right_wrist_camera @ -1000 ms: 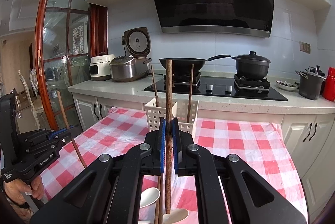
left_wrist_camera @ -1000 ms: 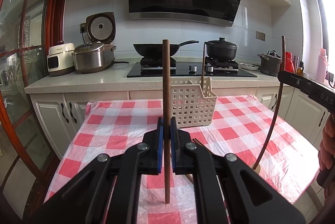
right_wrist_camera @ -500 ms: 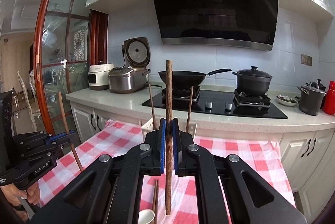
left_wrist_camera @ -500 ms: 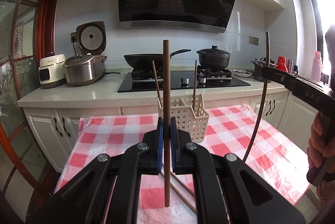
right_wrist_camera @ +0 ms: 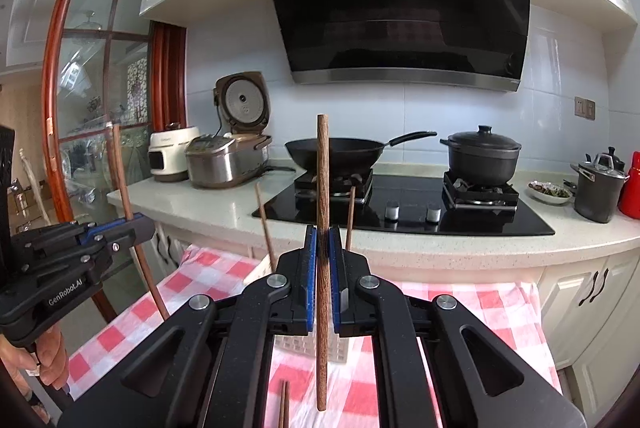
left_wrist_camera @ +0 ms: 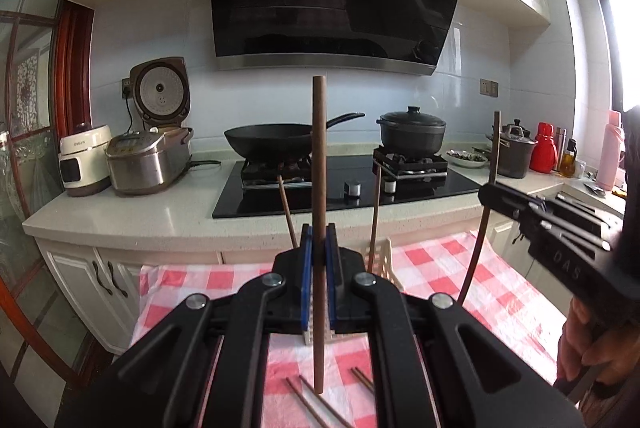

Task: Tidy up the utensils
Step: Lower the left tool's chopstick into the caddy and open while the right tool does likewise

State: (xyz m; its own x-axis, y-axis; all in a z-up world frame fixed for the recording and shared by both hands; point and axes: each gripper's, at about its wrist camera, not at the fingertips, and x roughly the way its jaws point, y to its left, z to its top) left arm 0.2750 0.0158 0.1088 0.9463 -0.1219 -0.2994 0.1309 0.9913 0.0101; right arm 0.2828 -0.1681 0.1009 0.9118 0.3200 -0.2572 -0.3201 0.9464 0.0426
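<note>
My left gripper (left_wrist_camera: pixel 319 252) is shut on a dark wooden chopstick (left_wrist_camera: pixel 319 156), held upright above the table. My right gripper (right_wrist_camera: pixel 322 252) is shut on another wooden chopstick (right_wrist_camera: pixel 322 172), also upright. The white slotted basket (left_wrist_camera: pixel 387 260) stands behind the left gripper, mostly hidden, with two chopsticks (left_wrist_camera: pixel 374 212) leaning in it. In the right wrist view the basket (right_wrist_camera: pixel 262 270) is just beyond the fingers. The right gripper also shows in the left wrist view (left_wrist_camera: pixel 486 194), and the left one in the right wrist view (right_wrist_camera: pixel 132 222). Loose chopsticks (left_wrist_camera: pixel 308 404) lie on the red-checked cloth (left_wrist_camera: pixel 436 268).
Behind the table runs a counter (left_wrist_camera: pixel 160 204) with a rice cooker (left_wrist_camera: pixel 148 164), a wok (left_wrist_camera: pixel 268 142) and a black pot (left_wrist_camera: pixel 412 134) on the hob. A glass door with a red frame (right_wrist_camera: pixel 52 108) is at the left.
Both grippers have risen and tilted up with their chopsticks; the basket has dropped low in both views and is now mostly hidden behind the fingers.
</note>
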